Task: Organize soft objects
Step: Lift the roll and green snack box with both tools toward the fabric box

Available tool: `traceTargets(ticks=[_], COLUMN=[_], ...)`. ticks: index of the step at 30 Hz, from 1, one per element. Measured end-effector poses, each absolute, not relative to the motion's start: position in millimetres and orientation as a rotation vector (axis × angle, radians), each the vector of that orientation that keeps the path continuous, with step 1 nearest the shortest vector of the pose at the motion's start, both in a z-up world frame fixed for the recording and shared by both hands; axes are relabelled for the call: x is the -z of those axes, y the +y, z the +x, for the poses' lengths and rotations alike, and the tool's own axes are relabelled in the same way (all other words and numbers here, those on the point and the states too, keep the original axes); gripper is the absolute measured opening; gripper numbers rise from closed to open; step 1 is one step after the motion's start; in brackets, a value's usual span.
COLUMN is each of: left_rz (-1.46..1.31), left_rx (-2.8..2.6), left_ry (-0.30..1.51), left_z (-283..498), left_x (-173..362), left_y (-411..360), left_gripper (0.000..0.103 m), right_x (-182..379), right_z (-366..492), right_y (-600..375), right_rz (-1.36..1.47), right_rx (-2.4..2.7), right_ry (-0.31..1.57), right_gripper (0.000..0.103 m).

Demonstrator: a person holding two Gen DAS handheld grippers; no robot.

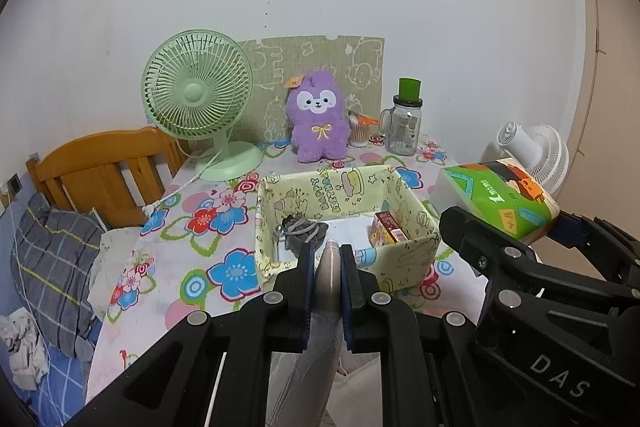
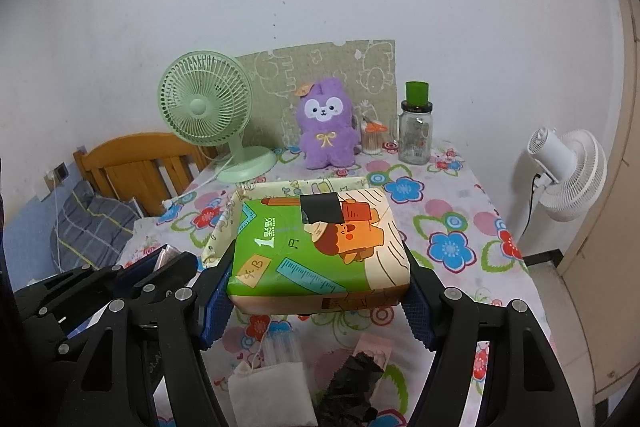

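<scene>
- Green-wrapped tissue pack is clamped between our right claw pads, held above the tabletop near its front edge.
- Our left claw is clenched on a thin pinkish packet.
- We judge both are bound for the yellow fabric bin mid-tabletop; next we lower and release inside.
- Floral cloth covers the tabletop; a bed lies beyond its left edge.

Two fans, one plush, one jar.

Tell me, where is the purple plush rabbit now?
The purple plush rabbit stands at the table's far edge, between the green fan on its left and the glass jar on its right.
</scene>
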State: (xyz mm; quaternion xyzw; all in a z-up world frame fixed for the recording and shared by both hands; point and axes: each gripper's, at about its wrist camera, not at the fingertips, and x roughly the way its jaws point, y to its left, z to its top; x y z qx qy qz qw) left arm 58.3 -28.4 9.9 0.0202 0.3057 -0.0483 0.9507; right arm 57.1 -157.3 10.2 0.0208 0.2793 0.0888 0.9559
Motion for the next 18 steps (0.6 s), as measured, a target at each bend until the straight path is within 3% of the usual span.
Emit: traceTargets(ticks=[18], left_rz=[0.051], left_rx=[0.097], left_ry=[0.622], left_z=[103], left_x=[-8], left_y=[-31], left_gripper=[0.010], right_x=[-11], right_z=[93], right_y=[-154], right_rz=[0.040], right_rx=[-0.184], right_ry=[0.579], right_gripper=[0.074])
